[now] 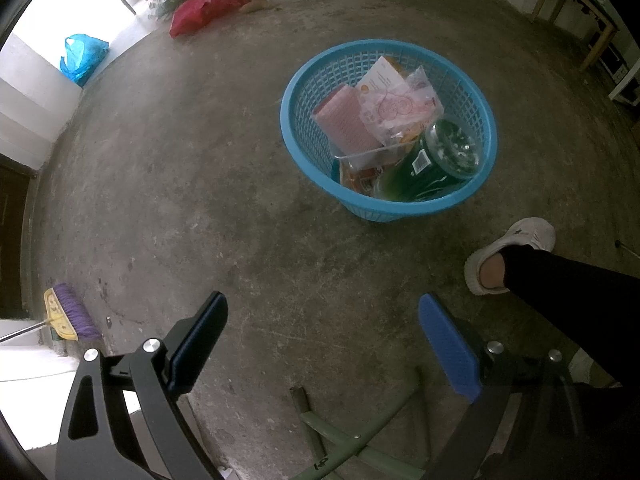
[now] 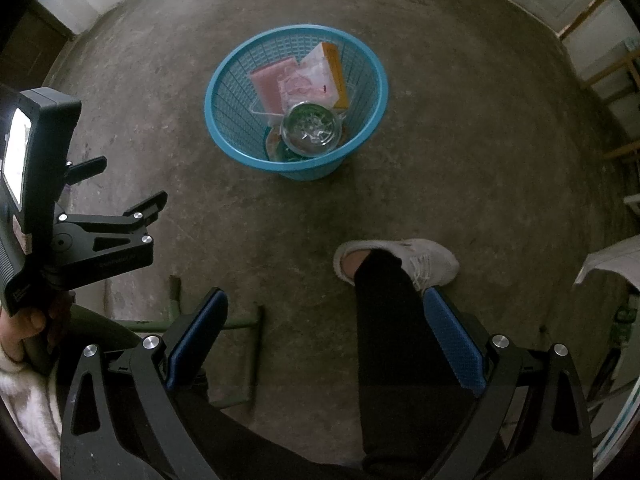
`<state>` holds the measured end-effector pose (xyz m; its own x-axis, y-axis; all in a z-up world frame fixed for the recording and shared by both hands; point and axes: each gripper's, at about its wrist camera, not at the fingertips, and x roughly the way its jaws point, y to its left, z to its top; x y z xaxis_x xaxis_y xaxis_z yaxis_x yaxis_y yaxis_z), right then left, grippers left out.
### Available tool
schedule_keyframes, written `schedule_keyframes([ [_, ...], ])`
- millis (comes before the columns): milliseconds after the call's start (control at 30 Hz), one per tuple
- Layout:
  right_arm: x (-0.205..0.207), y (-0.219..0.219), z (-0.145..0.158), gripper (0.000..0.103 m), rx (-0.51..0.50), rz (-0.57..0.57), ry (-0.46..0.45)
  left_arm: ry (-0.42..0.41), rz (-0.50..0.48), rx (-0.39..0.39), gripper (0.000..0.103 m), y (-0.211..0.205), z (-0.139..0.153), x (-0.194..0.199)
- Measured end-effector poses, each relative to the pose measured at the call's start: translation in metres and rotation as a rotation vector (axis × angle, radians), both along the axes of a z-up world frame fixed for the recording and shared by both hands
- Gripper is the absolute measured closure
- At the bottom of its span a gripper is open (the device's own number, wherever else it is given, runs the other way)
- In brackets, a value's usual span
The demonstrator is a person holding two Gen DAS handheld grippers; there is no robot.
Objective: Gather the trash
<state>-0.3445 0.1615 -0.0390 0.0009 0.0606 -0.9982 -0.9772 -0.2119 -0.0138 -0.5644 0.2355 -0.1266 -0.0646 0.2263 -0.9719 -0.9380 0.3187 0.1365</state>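
Basket (image 1: 486, 184) holding trash — both grippers (image 1: 322, 344) (image 2: 326, 340) spread, empty

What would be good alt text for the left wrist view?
A blue plastic basket on a concrete floor holds a green bottle, a pink sponge and wrappers. The open left gripper hangs empty in front; a white shoe stands nearby.

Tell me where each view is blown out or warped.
Left wrist view: daylight by the blue bag is washed out and the lower-left corner glares white. Right wrist view: the lit panel on the left claw is overexposed. Both bend the floor.
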Motion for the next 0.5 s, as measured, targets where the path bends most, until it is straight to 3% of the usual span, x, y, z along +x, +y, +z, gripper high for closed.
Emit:
schedule_keyframes([
  [500, 0.0, 0.0002, 0.0001, 0.009, 0.0, -0.001, 0.001, -0.001, 0.001, -0.003, 0.009, -0.0019, -0.001, -0.0011],
])
